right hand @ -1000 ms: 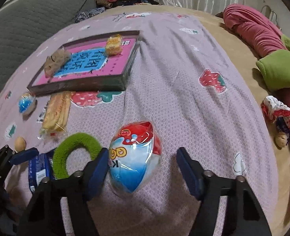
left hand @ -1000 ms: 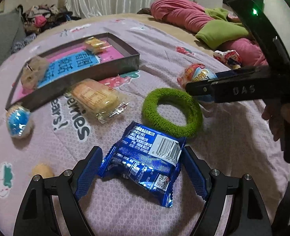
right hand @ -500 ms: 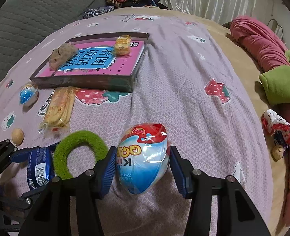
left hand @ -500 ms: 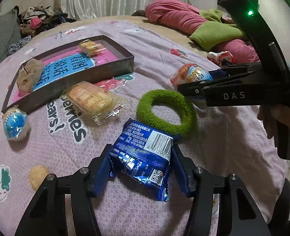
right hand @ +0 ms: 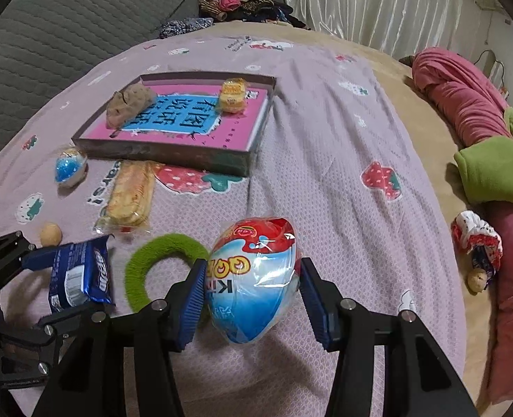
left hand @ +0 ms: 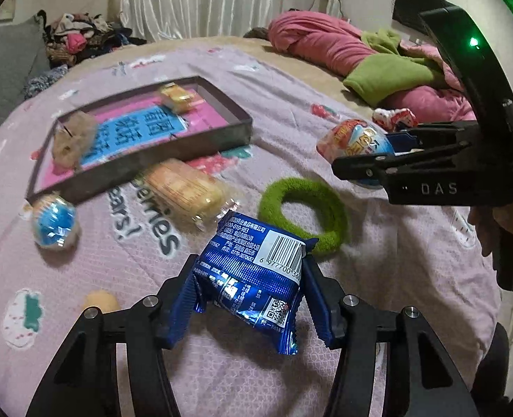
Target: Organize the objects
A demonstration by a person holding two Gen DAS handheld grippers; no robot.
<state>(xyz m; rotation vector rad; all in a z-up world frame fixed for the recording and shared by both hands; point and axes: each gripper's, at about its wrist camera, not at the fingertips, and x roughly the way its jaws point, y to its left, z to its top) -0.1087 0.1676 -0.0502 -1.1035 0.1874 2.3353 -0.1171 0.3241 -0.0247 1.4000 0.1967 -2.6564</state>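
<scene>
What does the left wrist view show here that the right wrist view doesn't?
Only the left wrist view: the blue packet's barcode side and the person's hand on the right gripper.
Only the right wrist view: the grey couch.
Both: the green ring, box, egg-shaped pack, and both grippers shut on their items.

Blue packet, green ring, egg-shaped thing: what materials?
Blue packet: glossy metallised plastic film, judging by its crinkles, glints and serrated edge.
Green ring: fuzzy terry-like fabric, matte; core unknown.
Egg: probably a hard shell under clear shiny wrap, which shows wrinkles and highlights.
</scene>
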